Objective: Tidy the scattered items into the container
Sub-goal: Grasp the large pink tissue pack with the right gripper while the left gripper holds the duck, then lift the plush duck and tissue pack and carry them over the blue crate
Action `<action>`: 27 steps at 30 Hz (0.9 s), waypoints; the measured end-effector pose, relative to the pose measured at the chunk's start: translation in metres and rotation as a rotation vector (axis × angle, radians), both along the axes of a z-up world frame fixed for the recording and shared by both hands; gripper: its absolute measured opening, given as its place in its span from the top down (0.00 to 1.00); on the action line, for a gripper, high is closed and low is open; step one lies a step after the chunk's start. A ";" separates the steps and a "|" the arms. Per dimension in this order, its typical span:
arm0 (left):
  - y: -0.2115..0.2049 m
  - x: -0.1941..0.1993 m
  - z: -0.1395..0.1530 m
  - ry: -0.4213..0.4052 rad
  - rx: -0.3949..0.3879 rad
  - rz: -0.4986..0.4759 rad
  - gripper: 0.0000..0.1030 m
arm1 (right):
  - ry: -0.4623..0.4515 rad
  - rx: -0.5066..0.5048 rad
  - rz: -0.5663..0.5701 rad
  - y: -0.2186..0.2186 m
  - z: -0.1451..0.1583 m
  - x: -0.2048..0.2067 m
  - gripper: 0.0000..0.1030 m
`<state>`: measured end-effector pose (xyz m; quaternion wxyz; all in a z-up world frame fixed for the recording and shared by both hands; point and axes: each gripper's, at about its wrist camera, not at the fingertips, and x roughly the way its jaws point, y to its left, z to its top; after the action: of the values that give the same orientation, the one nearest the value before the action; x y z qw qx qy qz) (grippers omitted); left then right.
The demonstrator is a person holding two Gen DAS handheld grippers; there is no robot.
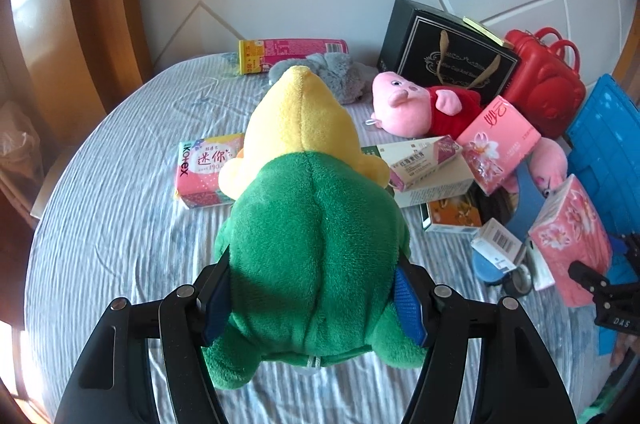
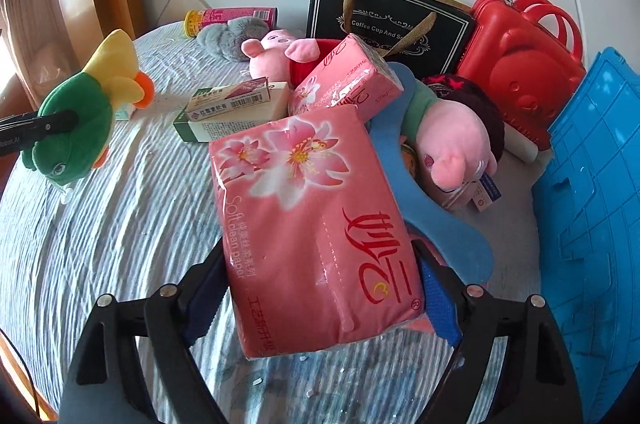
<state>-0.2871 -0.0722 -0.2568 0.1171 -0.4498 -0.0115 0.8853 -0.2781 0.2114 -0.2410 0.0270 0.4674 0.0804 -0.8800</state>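
My left gripper (image 1: 314, 288) is shut on a green and yellow plush toy (image 1: 312, 224) and holds it above the bed; the toy also shows in the right wrist view (image 2: 80, 119) at the left. My right gripper (image 2: 320, 284) is shut on a pink pack of tissue paper (image 2: 312, 224), seen also in the left wrist view (image 1: 568, 236). The blue plastic container (image 2: 592, 183) stands at the right, also visible in the left wrist view (image 1: 608, 143). A second pink tissue pack (image 2: 344, 79), two pink pig plush toys (image 2: 452, 139) (image 1: 404, 103) and small boxes (image 2: 232, 111) lie in a heap.
A black gift bag (image 2: 384, 19) and a red case (image 2: 520, 63) stand against the white headboard. A grey plush (image 1: 320, 71), a pink and yellow tube (image 1: 292, 53) and a Kotex pack (image 1: 204, 171) lie on the striped sheet. A wooden bed frame (image 1: 100, 3) is at left.
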 end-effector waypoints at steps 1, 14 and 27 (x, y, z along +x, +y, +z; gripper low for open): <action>-0.001 0.005 0.004 0.003 0.001 0.000 0.35 | 0.004 -0.008 0.001 -0.002 0.004 0.006 0.18; -0.014 0.063 0.073 0.070 0.012 0.001 0.35 | 0.082 -0.078 0.025 -0.012 0.076 0.067 0.18; -0.020 0.108 0.138 0.148 0.027 0.018 0.35 | 0.156 -0.135 0.062 -0.011 0.130 0.102 0.18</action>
<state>-0.1793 -0.0924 -0.1183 0.1159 -0.3814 -0.0188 0.9169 -0.1763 0.2006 -0.1110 0.0791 0.3918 0.0371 -0.9159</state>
